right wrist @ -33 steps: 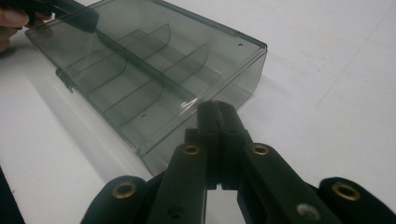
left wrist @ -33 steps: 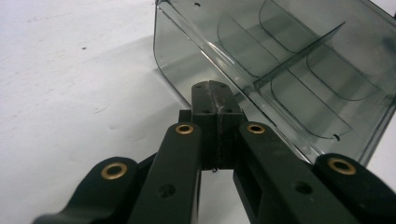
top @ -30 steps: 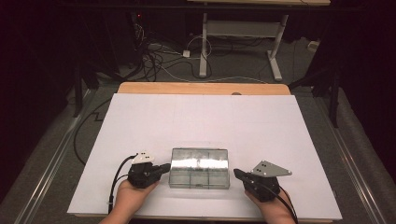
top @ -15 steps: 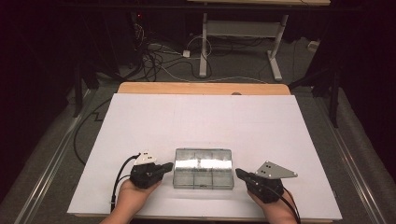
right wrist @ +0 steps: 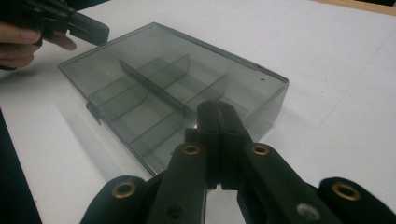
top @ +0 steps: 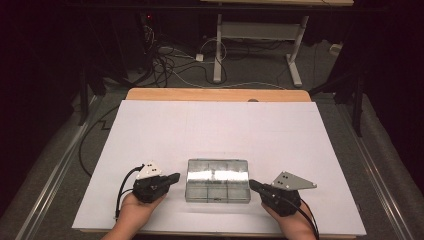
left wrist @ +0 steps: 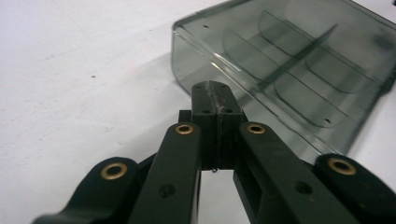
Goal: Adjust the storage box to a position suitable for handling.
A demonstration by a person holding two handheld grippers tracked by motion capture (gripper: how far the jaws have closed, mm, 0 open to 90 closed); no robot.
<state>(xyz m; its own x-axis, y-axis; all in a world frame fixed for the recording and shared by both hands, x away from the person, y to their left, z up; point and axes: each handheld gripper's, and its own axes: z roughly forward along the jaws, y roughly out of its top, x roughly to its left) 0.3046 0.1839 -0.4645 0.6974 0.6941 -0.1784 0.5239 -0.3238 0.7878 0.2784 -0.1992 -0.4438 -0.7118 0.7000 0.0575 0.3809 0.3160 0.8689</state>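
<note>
At lower centre of the white table [top: 220, 130], your compartment box [top: 218, 180] sits between the left gripper [top: 173, 178] and right gripper [top: 253, 184], jaws pressed together. Cables [top: 170, 60] litter the dark floor at the top. Your right gripper view reveals curved dividers [right wrist: 154, 88].

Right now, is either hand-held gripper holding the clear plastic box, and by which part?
Nothing is held. The left hand-held gripper and right hand-held gripper are shut, empty, at opposite ends of the box.

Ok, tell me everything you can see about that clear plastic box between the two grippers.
The box is a flat, smoke-tinted see-through plastic case, rectangular, lid closed, lying flat on the white table near its front edge. Inner dividers split it into compartments, which look empty. A small latch shows on one long side. The left gripper and right gripper, both shut, point at its short ends; contact cannot be told.
</note>
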